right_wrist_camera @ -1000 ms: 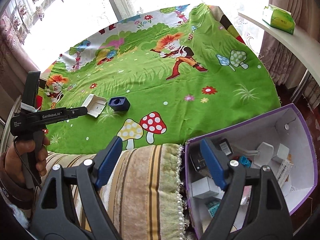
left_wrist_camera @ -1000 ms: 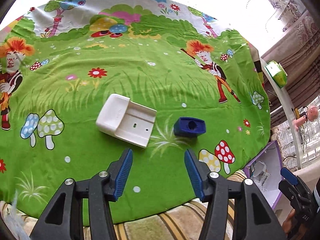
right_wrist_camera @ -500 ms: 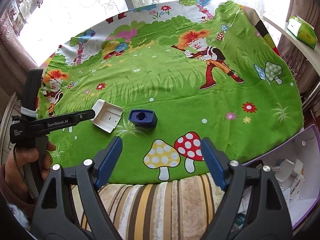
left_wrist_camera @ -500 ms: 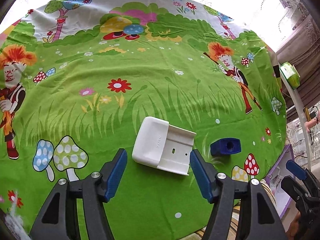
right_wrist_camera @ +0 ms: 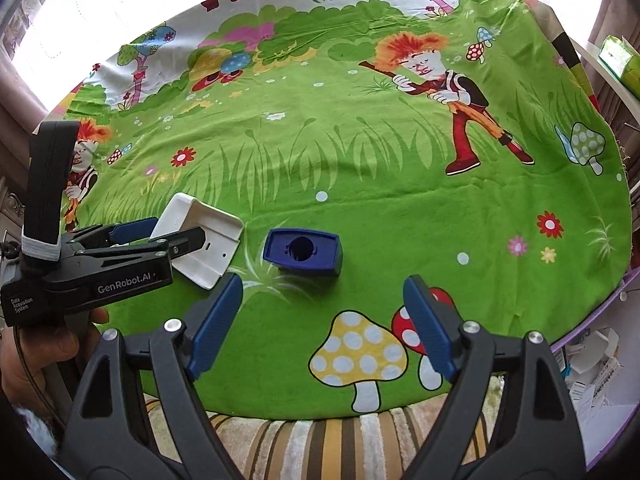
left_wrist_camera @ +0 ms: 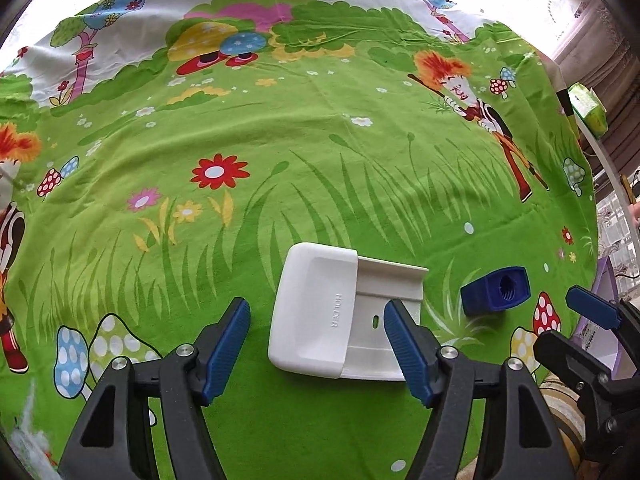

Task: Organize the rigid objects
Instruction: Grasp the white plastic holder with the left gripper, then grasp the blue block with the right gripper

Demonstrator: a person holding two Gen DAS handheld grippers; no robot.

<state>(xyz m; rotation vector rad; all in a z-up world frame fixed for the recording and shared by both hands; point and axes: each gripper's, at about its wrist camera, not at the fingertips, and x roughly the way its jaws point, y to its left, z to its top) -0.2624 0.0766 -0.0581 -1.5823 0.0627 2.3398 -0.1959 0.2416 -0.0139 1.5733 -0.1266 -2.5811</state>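
Left gripper (left_wrist_camera: 316,340) spread wide over white plastic holder (left_wrist_camera: 320,316); small dark-blue plastic block (left_wrist_camera: 496,290) just right of it.

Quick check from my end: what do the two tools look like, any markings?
Both are black clamp-style frames with ribbed blue pads and silver rivets. The left tool carries white "GenRobot.AI" and "Data Acquisition System" lettering, plus a pale strap on its upright black block. The right tool shows no lettering.

We see the green cloth (right_wrist_camera: 360,184) lying bare and open beyond and to the right of the white holder (left_wrist_camera: 320,316) and the blue block (right_wrist_camera: 304,254), which lie near each other with a gap between, while the purple box (right_wrist_camera: 600,344) bounds the right edge.
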